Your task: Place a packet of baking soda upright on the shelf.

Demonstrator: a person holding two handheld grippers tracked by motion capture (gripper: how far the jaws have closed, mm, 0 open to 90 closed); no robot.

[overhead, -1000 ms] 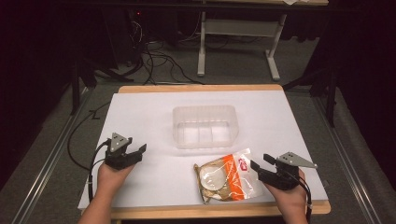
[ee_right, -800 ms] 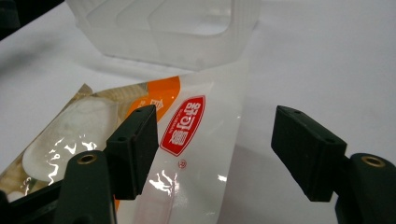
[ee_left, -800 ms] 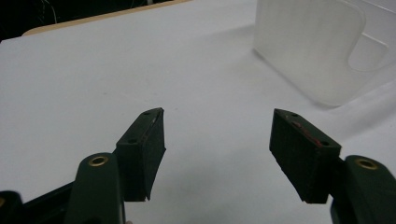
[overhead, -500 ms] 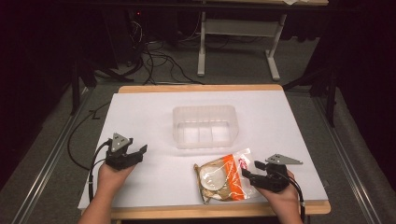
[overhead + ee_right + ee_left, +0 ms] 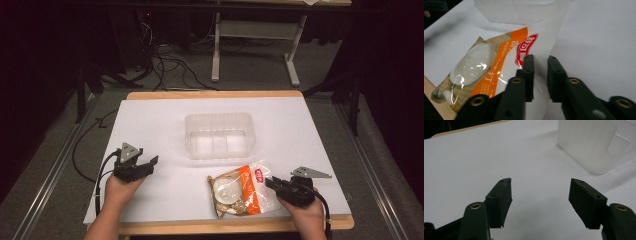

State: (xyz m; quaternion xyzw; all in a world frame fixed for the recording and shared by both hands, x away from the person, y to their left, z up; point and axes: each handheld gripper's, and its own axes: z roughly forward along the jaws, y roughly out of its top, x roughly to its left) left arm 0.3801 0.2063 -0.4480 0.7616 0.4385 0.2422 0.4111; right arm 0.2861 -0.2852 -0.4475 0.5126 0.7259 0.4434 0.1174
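Snack bag [image 5: 241, 189] lies beside the clear tub [image 5: 220, 135].

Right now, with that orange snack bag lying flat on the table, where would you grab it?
By its thin clear right edge, coming in low from the right. The snack bag lies flat and bulges in the middle, so only that flat sealed margin fits between the jaws of the right gripper.

One clear plastic bin [image 5: 219, 135] sits on the tabletop [image 5: 150, 115], and one orange-and-white snack bag [image 5: 240, 189] lies near it. Two grippers are in view: one left gripper [image 5: 146, 165] and one right gripper [image 5: 271, 183], each held by one hand.
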